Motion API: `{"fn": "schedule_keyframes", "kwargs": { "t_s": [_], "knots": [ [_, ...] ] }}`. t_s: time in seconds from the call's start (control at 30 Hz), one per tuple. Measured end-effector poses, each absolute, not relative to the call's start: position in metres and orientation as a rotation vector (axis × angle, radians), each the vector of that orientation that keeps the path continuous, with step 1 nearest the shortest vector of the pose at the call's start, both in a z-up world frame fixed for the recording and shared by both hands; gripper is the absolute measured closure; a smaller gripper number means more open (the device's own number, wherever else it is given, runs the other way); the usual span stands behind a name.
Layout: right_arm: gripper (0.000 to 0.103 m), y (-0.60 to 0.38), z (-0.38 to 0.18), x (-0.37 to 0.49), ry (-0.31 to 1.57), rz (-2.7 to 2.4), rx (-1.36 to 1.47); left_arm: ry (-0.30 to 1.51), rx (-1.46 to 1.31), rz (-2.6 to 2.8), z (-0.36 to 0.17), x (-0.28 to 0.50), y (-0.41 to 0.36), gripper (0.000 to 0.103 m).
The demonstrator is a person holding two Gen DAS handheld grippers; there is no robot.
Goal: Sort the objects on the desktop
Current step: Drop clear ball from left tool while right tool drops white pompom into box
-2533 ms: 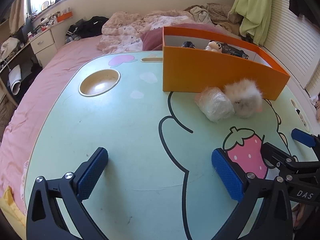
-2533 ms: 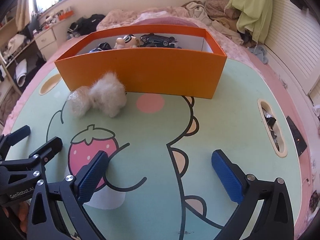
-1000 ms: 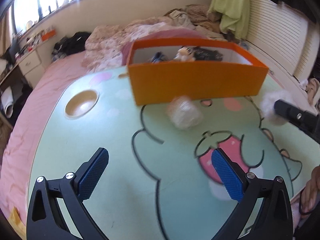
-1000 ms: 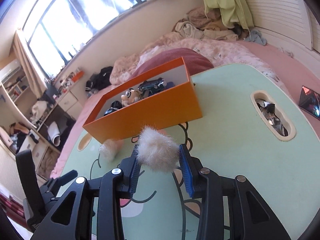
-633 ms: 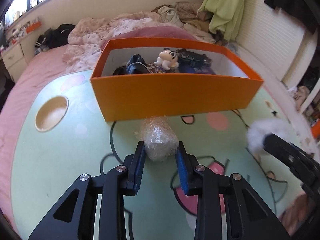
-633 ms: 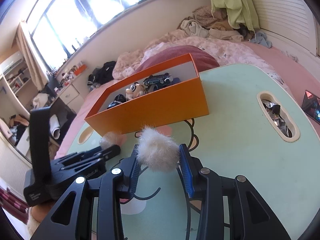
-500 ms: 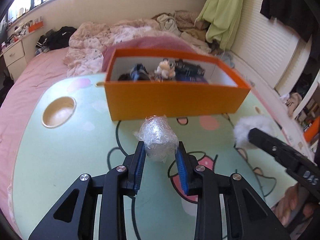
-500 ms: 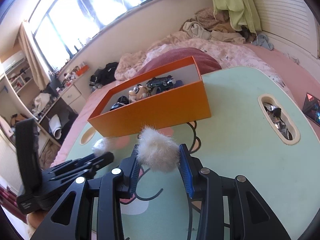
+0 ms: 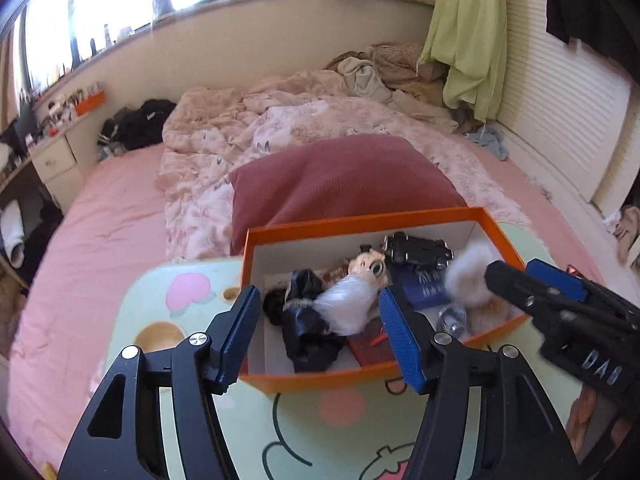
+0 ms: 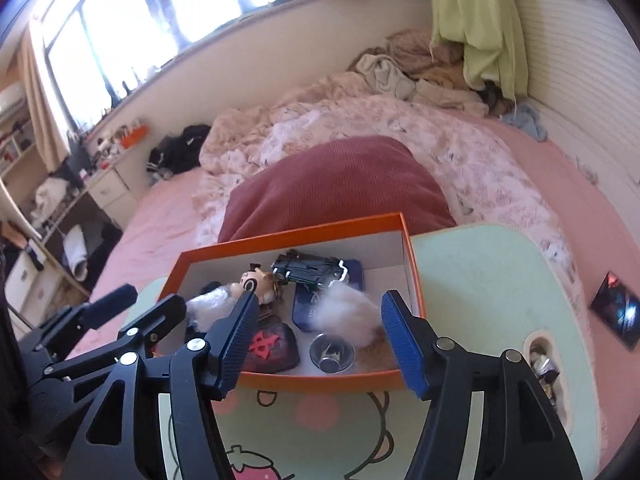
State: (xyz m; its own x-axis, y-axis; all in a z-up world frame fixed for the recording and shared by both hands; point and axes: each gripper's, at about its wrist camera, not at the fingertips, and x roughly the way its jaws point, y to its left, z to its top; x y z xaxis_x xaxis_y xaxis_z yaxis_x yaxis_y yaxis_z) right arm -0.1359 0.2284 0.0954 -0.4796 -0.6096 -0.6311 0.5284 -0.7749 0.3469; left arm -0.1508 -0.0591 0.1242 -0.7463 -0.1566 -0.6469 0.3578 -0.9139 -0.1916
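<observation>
As both grippers hang over the orange box, the left gripper, jaws just parting, frees the plastic-wrapped ball at twelve o'clock; the right gripper, likewise spreading, frees the fluffy pompom, blurred, apparently dropping boxward.

orange box crowded, green table bare

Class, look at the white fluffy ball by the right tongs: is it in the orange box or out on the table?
In. The fluffy ball sits blurred between the open right tongs, inside the walls of the orange box, no pads touching it.
</observation>
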Motion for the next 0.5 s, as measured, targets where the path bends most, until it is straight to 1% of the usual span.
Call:
{"fn": "schedule_keyframes", "kwargs": {
  "t_s": [0.03, 0.07, 0.1, 0.23, 0.37, 0.43, 0.47, 0.5],
  "knots": [
    [0.039, 0.234, 0.094, -0.132, -0.149, -2.246, 1.002, 0.501, 0.926, -2.689, 0.118, -0.14, -0.062, 0.038],
    [0.039, 0.242, 0.092, -0.124, -0.153, -2.259, 0.981, 0.528, 0.924, -2.693, 0.112, -0.132, -0.063, 0.031],
    [0.039, 0.245, 0.092, -0.118, -0.14, -2.264, 0.97, 0.535, 0.933, -2.682, 0.107, -0.124, -0.062, 0.027],
    [0.036, 0.246, 0.081, -0.082, -0.028, -2.264, 0.97, 0.526, 1.005, -2.632, 0.085, -0.098, -0.05, 0.026],
    [0.035, 0.238, 0.058, -0.045, 0.142, -2.274, 1.039, 0.519, 1.083, -2.603, 0.059, -0.077, -0.03, 0.026],
    [0.029, 0.233, 0.047, -0.038, 0.211, -2.273, 1.08, 0.52, 1.146, -2.576, 0.044, -0.072, -0.022, 0.026],
    [0.022, 0.231, 0.04, -0.036, 0.251, -2.279, 1.106, 0.507, 1.17, -2.563, 0.036, -0.072, -0.019, 0.021],
    [0.02, 0.23, 0.029, -0.04, 0.27, -2.275, 1.164, 0.477, 1.119, -2.537, 0.034, -0.069, -0.019, 0.013]
  ]
}}
